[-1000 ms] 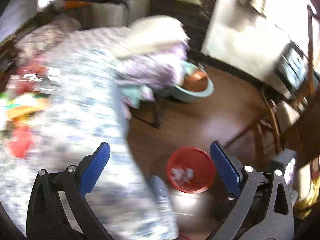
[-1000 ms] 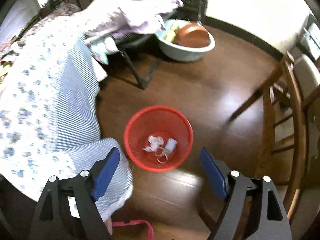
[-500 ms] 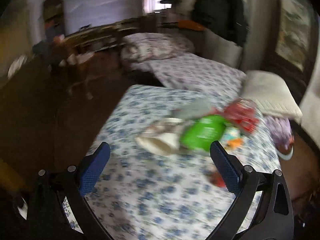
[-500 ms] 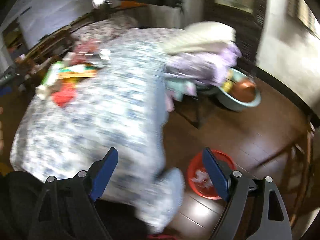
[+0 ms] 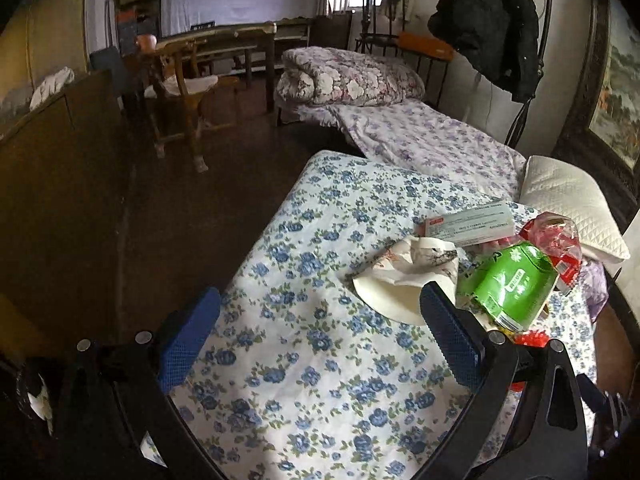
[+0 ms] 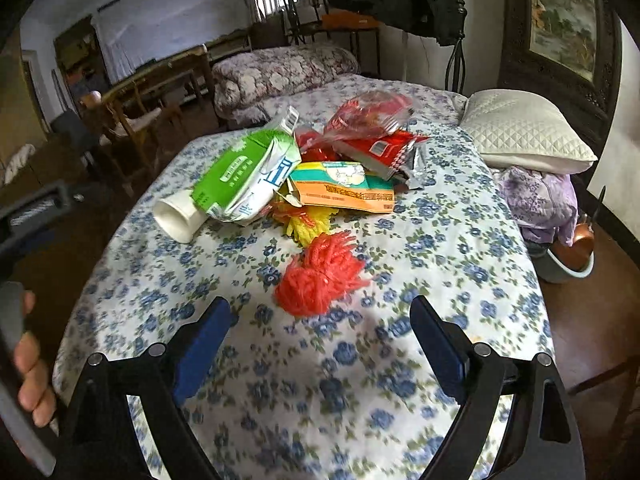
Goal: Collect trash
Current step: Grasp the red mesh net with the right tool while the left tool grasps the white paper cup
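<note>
Both views have swung off the red bin on the floor and onto the bed [image 6: 460, 240] with its blue-flowered cover, where the trash lies.

Low in the right wrist frame, the right gripper [image 6: 320, 332] has just been opening its jaws; they stand wide with nothing between them. Just above them, at centre, lies a red yarn tuft [image 6: 324, 276], then a yellow tuft [image 6: 308, 224]. Farther up sits the pile: a green and white carton [image 6: 244, 176] over a white paper cup [image 6: 176, 216] at left, an orange and yellow packet [image 6: 344, 188] in the middle, red wrappers [image 6: 372, 132] behind. A hand [image 6: 32, 376] grips a handle at the lower left edge.

The left gripper [image 5: 320, 336], low in its frame, gapes wide and empty over bare cover. Beside its right finger [image 5: 448, 344] lie crumpled paper [image 5: 408, 276] and the green carton. A white pillow [image 5: 572, 204] lies at the right edge beyond.
</note>
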A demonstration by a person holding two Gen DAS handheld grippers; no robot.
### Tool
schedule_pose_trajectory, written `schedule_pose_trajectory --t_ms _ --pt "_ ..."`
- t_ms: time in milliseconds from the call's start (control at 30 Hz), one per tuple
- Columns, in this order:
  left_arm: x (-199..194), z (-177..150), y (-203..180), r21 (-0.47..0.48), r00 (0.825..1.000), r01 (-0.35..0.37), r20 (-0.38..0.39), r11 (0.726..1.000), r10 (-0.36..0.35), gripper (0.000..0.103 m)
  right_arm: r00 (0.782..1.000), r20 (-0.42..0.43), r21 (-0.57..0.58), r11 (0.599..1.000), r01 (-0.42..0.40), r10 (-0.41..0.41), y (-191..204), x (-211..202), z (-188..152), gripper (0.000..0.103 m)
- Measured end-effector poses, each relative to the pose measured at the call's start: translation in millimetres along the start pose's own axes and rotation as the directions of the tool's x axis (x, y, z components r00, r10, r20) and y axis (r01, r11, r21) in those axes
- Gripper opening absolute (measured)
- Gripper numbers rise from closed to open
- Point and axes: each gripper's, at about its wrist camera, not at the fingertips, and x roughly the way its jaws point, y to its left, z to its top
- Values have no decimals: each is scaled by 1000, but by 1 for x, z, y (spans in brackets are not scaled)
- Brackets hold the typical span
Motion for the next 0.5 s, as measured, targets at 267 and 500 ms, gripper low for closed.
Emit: schedule_pose_trajectory --t_ms 267,500 --pt "20 1 -3 53 998 48 -35 997 -46 96 997 -77 58 998 -19 24 -9 47 10 41" --pt "38 -5 -19 139 996 69 -59 988 -61 96 996 -31 77 993 -84 87 -16 11 -3 39"
